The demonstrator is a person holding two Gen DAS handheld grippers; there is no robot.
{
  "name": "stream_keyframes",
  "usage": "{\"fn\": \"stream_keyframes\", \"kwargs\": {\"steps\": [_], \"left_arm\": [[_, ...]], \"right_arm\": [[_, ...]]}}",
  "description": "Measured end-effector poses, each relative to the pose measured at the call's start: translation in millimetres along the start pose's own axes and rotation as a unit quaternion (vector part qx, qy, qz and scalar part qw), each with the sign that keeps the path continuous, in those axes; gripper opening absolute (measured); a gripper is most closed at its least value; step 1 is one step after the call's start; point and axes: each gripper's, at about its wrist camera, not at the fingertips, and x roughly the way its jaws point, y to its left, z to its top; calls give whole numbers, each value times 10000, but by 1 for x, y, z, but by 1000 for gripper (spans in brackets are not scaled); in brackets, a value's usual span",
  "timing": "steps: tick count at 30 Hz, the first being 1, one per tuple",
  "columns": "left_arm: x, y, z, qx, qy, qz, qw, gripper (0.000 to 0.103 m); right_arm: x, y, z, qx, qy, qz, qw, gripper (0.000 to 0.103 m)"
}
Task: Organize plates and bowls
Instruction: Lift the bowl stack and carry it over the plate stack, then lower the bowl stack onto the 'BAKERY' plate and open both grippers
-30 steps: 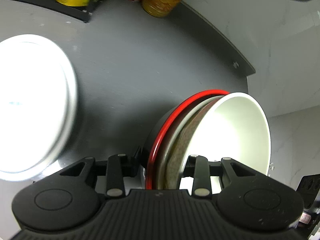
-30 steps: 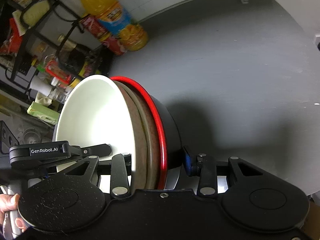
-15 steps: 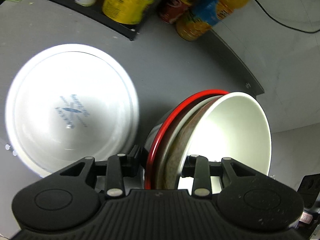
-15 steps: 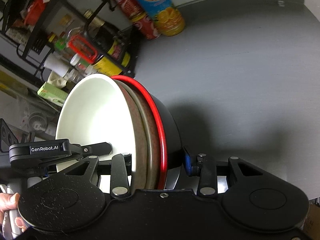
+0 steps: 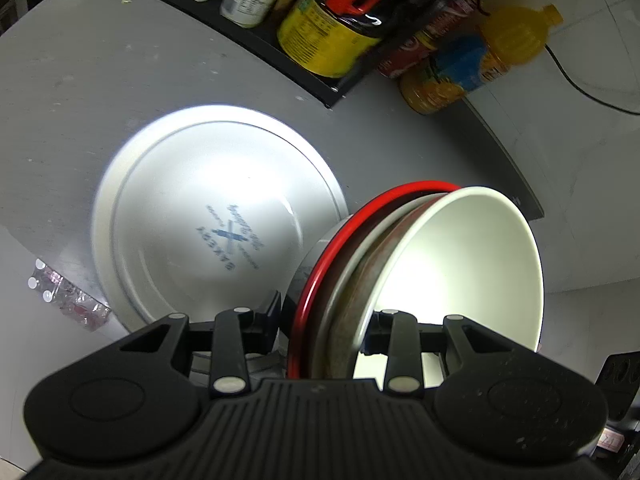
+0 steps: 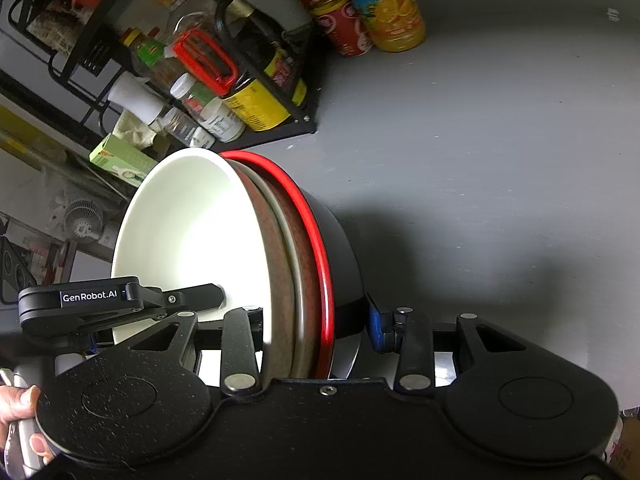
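Bowl stack: white bowl innermost, brown-edged dishes, red-rimmed black bowl outermost; held on edge above the grey table, mouth facing sideways, rims upright.
Left gripper: clamped across the stack's rims.
Right gripper: likewise clamped on the stack, opposite side.
White plate: flat on the table, just beside the stack; left view only.
Rack of jars and an orange drink bottle: along the table's far edge.
Hand: right view only.
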Motion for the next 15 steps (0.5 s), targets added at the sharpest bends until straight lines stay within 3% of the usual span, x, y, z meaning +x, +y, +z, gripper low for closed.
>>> {"fn": "stream_keyframes", "kwargs": {"steps": [15], "left_arm": [[-8, 46, 23, -421, -154, 157, 9989, 36]], "right_arm": [[42, 37, 15, -113, 262, 122, 9995, 38]]}}
